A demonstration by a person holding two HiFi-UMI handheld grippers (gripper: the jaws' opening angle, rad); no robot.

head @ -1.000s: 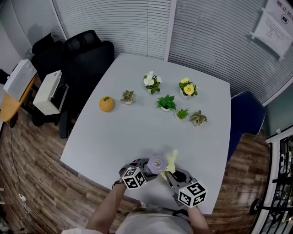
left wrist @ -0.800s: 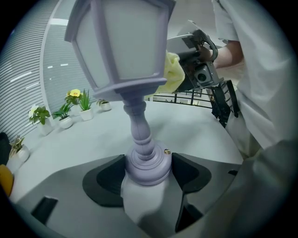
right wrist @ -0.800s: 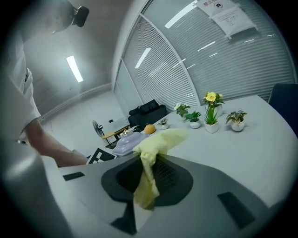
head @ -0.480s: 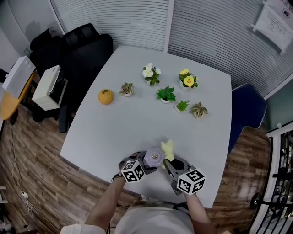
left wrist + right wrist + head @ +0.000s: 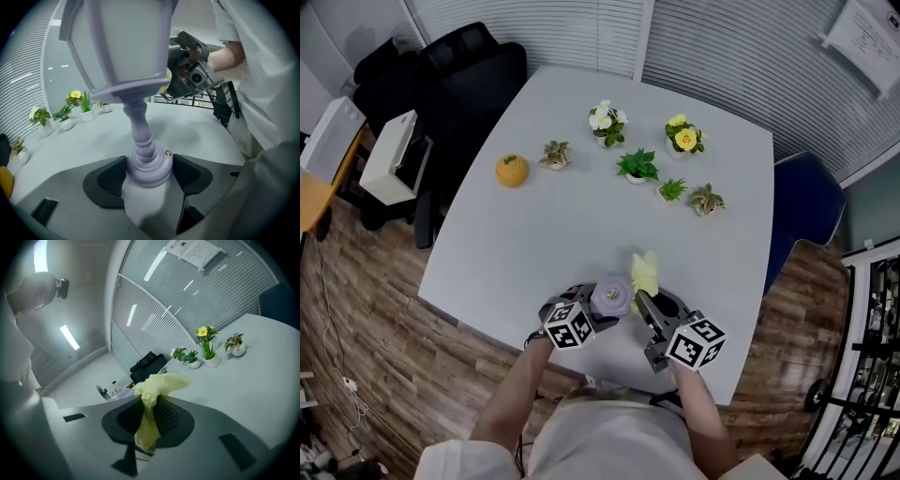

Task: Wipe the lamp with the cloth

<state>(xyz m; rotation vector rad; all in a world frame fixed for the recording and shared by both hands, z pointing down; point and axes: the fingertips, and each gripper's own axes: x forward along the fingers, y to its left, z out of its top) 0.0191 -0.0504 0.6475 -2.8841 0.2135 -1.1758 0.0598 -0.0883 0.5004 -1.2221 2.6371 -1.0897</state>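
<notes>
The lilac lamp (image 5: 123,61) stands upright at the upper centre of the left gripper view, its round base clamped between the jaws of the left gripper (image 5: 149,172). In the head view it sits low in the frame, over the near edge of the grey table (image 5: 544,234). Just to its right the yellow cloth (image 5: 151,397) is pinched in the closed jaws of the right gripper (image 5: 150,418), its bunched free end close beside the lamp's shade. Well apart, further up the frame, stand small potted plants (image 5: 638,168) and an orange ornament (image 5: 511,171), with black chairs (image 5: 473,80) at the upper left.
</notes>
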